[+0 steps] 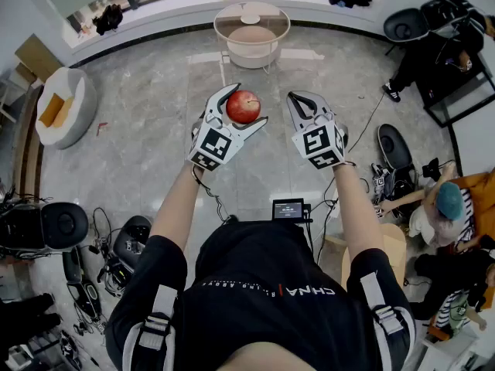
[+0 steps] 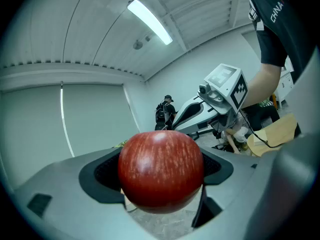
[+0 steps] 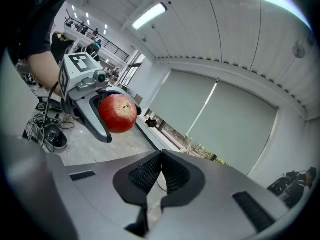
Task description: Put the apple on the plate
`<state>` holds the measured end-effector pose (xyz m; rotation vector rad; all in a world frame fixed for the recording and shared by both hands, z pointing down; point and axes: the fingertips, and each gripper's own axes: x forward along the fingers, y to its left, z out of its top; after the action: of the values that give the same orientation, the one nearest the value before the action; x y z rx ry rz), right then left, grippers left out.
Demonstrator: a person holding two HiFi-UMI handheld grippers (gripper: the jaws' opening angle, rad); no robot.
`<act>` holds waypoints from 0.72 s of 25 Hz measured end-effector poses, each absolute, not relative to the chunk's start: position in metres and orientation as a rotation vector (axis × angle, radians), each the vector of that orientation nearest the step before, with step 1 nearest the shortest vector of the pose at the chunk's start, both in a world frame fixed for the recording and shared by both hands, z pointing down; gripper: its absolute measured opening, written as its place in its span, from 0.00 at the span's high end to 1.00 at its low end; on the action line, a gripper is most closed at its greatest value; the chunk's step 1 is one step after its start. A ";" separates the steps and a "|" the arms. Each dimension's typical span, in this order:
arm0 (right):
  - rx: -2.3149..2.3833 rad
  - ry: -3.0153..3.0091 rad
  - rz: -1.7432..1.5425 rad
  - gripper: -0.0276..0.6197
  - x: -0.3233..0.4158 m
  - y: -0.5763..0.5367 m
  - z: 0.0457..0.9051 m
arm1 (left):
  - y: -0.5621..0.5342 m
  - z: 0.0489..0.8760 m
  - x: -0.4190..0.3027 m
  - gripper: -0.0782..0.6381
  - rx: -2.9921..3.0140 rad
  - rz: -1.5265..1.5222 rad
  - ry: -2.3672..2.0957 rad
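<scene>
Two hand-held grippers, side by side above a grey stone floor (image 1: 147, 122).
Left gripper (image 1: 247, 104): jaws spread wide, clamped on one red apple (image 1: 244, 107), carried in mid-air between the pads.
Right gripper (image 1: 298, 97): jaws pressed together, nothing between them.
One round table (image 1: 251, 43), well ahead of both.

I see a smooth, glossy red skin on the apple (image 1: 244, 107), finely streaked with paler flecks. The left gripper (image 1: 247, 105) and right gripper (image 1: 298, 97) look like matt grey plastic. The right one's pads (image 3: 142, 174) are black and ribbed. The floor (image 1: 147, 122) is polished grey stone, faintly shiny.
</scene>
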<state>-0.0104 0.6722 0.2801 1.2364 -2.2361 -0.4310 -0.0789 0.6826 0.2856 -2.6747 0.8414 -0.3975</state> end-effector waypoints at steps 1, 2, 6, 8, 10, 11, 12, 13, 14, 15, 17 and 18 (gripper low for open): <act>1.235 -2.237 -0.428 0.91 -0.010 0.673 0.280 | 0.683 0.286 -0.080 0.27 -2.678 -0.399 0.846; 1.233 -2.238 -0.427 0.91 -0.010 0.674 0.280 | 0.683 0.285 -0.081 0.27 -2.679 -0.401 0.851; 1.231 -2.244 -0.434 0.91 -0.010 0.672 0.276 | 0.680 0.274 -0.084 0.27 -2.662 -0.399 0.866; 1.229 -2.250 -0.429 0.91 -0.009 0.673 0.278 | 0.680 0.277 -0.084 0.27 -2.667 -0.396 0.871; 1.222 -2.272 -0.416 0.91 -0.011 0.676 0.281 | 0.682 0.281 -0.083 0.27 -2.677 -0.395 0.873; 1.219 -2.289 -0.406 0.91 -0.012 0.677 0.282 | 0.682 0.283 -0.083 0.27 -2.680 -0.396 0.873; 1.218 -2.302 -0.396 0.91 -0.013 0.677 0.283 | 0.682 0.285 -0.083 0.27 -2.684 -0.397 0.872; 1.216 -2.308 -0.390 0.91 -0.014 0.678 0.283 | 0.682 0.286 -0.083 0.27 -2.689 -0.397 0.869; 1.213 -2.308 -0.387 0.91 -0.014 0.678 0.283 | 0.682 0.287 -0.082 0.27 -2.695 -0.396 0.865; 1.209 -2.307 -0.384 0.91 -0.014 0.678 0.284 | 0.682 0.287 -0.081 0.27 -2.700 -0.396 0.861; 1.205 -2.308 -0.377 0.91 -0.013 0.679 0.286 | 0.683 0.289 -0.079 0.27 -2.710 -0.394 0.857; 1.206 -2.309 -0.374 0.91 -0.011 0.680 0.288 | 0.684 0.290 -0.077 0.27 -2.716 -0.392 0.857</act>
<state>-0.0113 0.6799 0.2877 1.2057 -2.3086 -0.3736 -0.0773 0.6842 0.2898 -2.7157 0.8566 -0.3918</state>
